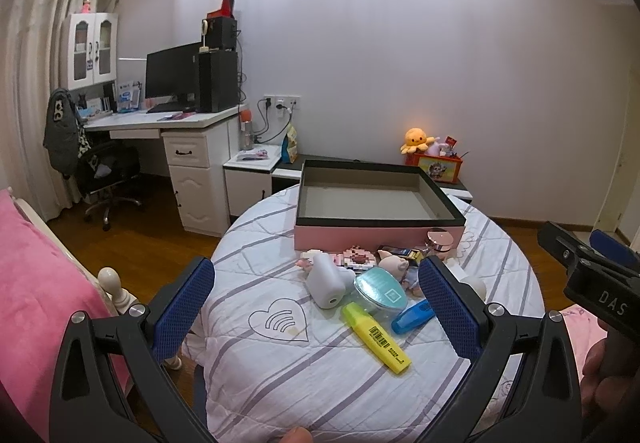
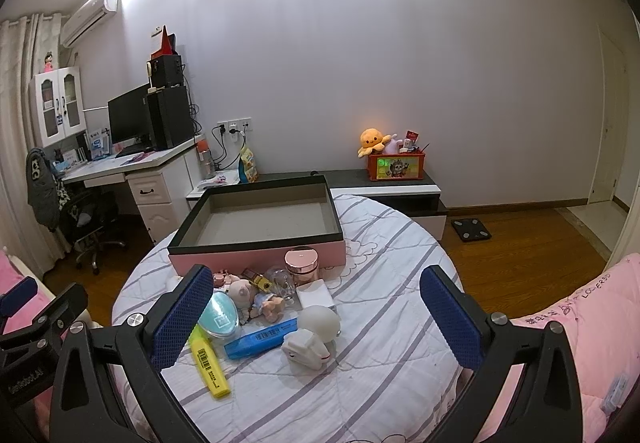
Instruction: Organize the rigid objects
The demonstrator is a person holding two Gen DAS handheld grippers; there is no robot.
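Observation:
An open pink box with a black rim point(image 1: 376, 236) point(image 2: 256, 257) stands empty at the far side of the round quilted table point(image 1: 280, 375) point(image 2: 384, 363). In front of it lie a yellow highlighter point(image 1: 376, 337) point(image 2: 209, 361), a blue highlighter point(image 1: 412, 317) point(image 2: 260, 337), a teal oval case point(image 1: 380, 289) point(image 2: 219, 314), a white device point(image 1: 326, 281) point(image 2: 307, 348), a pig figure point(image 1: 394, 265) point(image 2: 245, 293) and a rose-gold jar point(image 1: 440, 240) point(image 2: 302, 262). My left gripper point(image 1: 316, 307) is open above the pile. My right gripper point(image 2: 316, 313) is open above it too. Both are empty.
A white ball point(image 2: 319, 321), a white box point(image 2: 316, 295) and a clear glass point(image 2: 282, 281) lie in the pile. A pink bed point(image 1: 36, 295) is at the left, pink bedding point(image 2: 576, 335) at the right. A desk point(image 1: 176, 123) and a low cabinet point(image 2: 384, 189) stand behind.

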